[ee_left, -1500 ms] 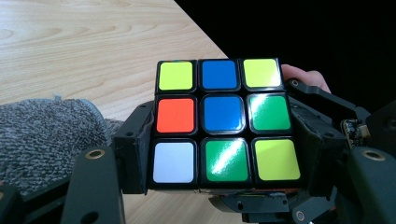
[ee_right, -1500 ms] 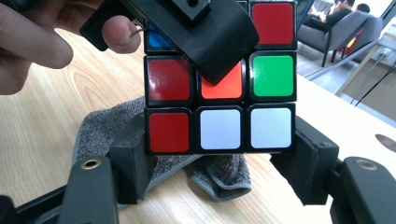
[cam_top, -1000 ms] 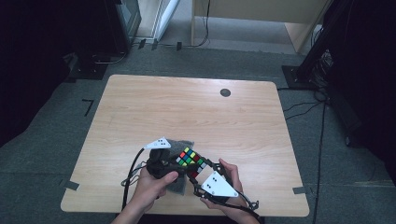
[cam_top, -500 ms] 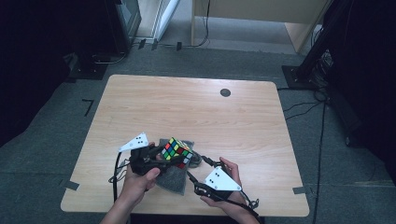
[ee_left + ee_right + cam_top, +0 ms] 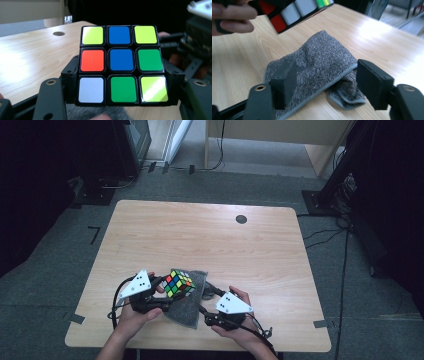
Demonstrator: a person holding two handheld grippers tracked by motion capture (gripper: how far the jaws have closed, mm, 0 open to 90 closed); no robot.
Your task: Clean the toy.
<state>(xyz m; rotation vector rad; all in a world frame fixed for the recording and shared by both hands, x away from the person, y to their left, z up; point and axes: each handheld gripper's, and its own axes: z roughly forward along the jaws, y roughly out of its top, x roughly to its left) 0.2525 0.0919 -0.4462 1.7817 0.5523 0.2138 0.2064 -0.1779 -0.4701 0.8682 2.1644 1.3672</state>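
Left claw (image 5: 167,295), cube (image 5: 179,283) shifted left

Left gripper (image 5: 167,292) clamped, right gripper (image 5: 207,302) agape

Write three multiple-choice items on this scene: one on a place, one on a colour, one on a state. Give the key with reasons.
1. Where is the puzzle cube?
A. Flat on the bare table
B. Between the left gripper's fingers, above the grey cloth
C. On the floor

2. What colour is the centre square of the cube face in the left gripper view?
A. Blue
B. Orange
C. White

3. How does the right gripper stand?
A. Shut on the cube
B. Shut on a cable
C. Open, fingers either side of the cloth

Key: 1 B, the fingers press the cube's sides and the cloth lies under it. 2 A, the middle square is blue. 3 C, a wide gap shows between the fingers.
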